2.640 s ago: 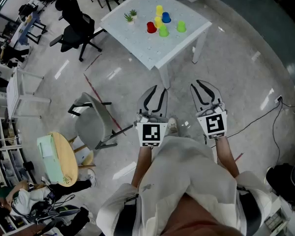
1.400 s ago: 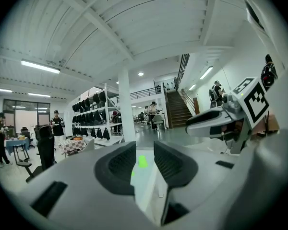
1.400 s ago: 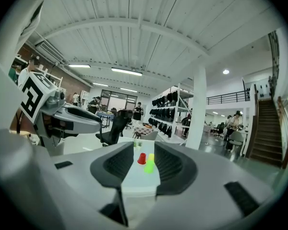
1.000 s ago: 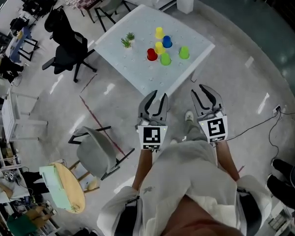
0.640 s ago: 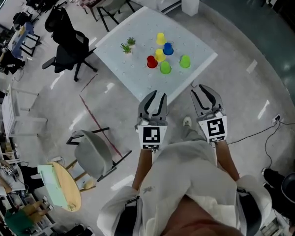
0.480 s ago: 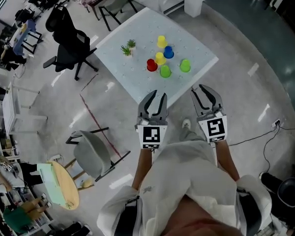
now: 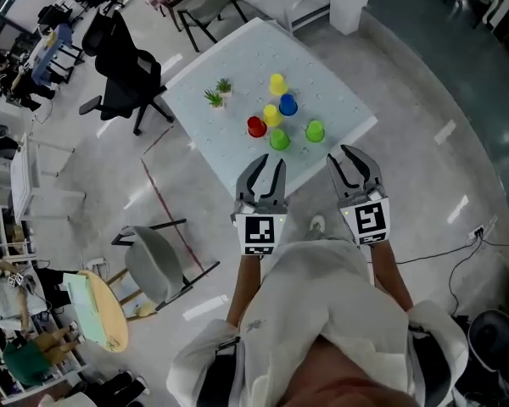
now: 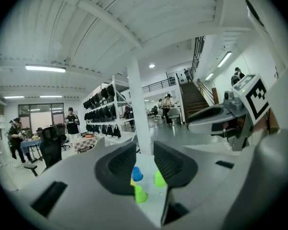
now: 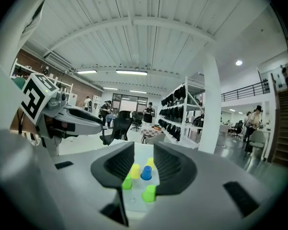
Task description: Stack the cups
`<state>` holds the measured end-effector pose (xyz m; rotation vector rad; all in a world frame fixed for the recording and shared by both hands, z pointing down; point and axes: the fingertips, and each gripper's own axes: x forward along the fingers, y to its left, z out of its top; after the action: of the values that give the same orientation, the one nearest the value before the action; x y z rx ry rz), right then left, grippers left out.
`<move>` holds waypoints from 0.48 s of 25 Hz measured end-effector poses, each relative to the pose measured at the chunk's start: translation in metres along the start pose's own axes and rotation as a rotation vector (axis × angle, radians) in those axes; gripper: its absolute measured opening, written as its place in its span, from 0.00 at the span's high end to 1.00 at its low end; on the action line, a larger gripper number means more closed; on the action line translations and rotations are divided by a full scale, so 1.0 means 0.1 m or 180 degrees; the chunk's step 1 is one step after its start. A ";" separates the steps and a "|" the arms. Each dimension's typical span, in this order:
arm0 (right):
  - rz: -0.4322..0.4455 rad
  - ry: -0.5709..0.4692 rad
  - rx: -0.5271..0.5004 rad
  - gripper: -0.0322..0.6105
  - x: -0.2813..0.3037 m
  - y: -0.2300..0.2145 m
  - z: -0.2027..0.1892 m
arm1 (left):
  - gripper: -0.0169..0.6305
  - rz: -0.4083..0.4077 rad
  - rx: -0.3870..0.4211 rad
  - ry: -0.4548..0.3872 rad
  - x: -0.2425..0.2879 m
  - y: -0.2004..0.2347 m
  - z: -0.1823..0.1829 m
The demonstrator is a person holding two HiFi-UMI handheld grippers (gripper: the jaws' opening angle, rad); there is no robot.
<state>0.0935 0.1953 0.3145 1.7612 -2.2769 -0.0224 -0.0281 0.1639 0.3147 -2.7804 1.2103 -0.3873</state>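
Two grey hand-held grippers, lower middle of the head view: left gripper (image 7: 269, 164) and right gripper (image 7: 348, 154), jaws on each drawn narrow, nearly together, nothing between them. Beyond the tips: white square table (image 7: 237, 75), near edge. Six small plastic cups, mid-table, up-frame of both grippers, standing with long axes vertical, none stacked: lime cup (image 7: 279, 138) nearest the left gripper, green cup (image 7: 314, 131) nearest the right; then red cup (image 7: 255, 126), yellow cup (image 7: 271, 114), blue cup (image 7: 288, 104), far yellow cup (image 7: 277, 84). Jaws likely need opening first.
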 end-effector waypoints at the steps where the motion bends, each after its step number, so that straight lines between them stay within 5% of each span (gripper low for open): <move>1: 0.0027 -0.0005 0.0007 0.76 0.02 -0.05 -0.01 | 0.79 0.0024 0.0007 0.0016 0.05 -0.01 0.01; 12: 0.0324 0.0075 0.0155 0.76 0.35 -0.42 -0.32 | 0.79 0.0170 -0.0014 0.0295 0.50 -0.12 -0.17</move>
<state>0.1319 0.1550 0.3450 1.6570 -2.3661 0.0735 0.0084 0.1363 0.3433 -2.7552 1.3033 -0.5148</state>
